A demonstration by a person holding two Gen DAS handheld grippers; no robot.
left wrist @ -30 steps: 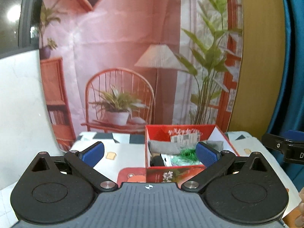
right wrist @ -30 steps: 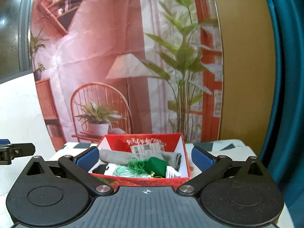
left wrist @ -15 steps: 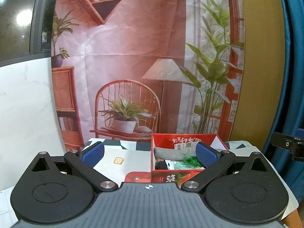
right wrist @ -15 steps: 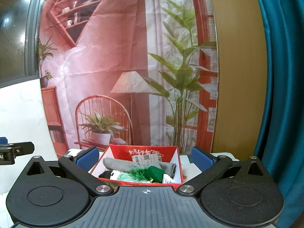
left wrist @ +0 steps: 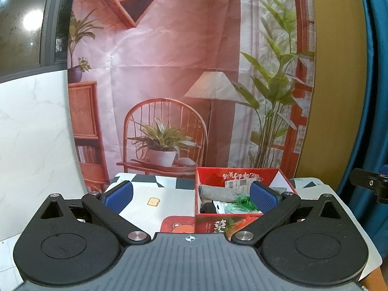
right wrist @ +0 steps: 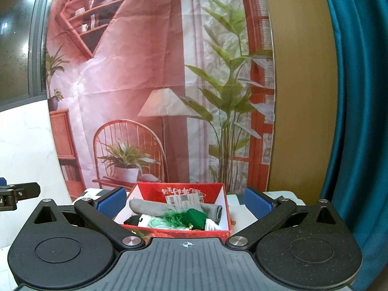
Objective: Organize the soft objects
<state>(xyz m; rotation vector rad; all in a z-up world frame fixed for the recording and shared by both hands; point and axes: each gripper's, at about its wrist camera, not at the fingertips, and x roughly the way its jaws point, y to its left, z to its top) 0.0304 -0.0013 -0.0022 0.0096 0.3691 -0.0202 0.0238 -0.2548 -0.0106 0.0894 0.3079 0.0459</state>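
Holding both tools level and back from the work, you have nothing gripped: the left hand-held gripper (left wrist: 190,193) has its blue pads spread wide and empty, and the right hand-held gripper (right wrist: 185,201) is just as wide and just as empty. Your soft objects already sit inside the red cardboard box (right wrist: 219,233) on the tabletop (left wrist: 145,198): a rolled grey cloth (right wrist: 155,208) lies across the back, a green tasselled piece (right wrist: 194,219) rests in front of it, a pale green coil (right wrist: 157,223) lies beside that, and a white piece (right wrist: 213,225) pokes out at the right corner. A small black item sits at the near left of the box, too small for me to name. From the left view, the patterned mat with its toast and bear prints shows no loose soft thing outside the box. I judge the gathering step done or nearly so. Your next move calls for a check of the tabletop edges that neither camera shows; if anything remains, approach from above with the pads wide and pinch the fabric at a fold.
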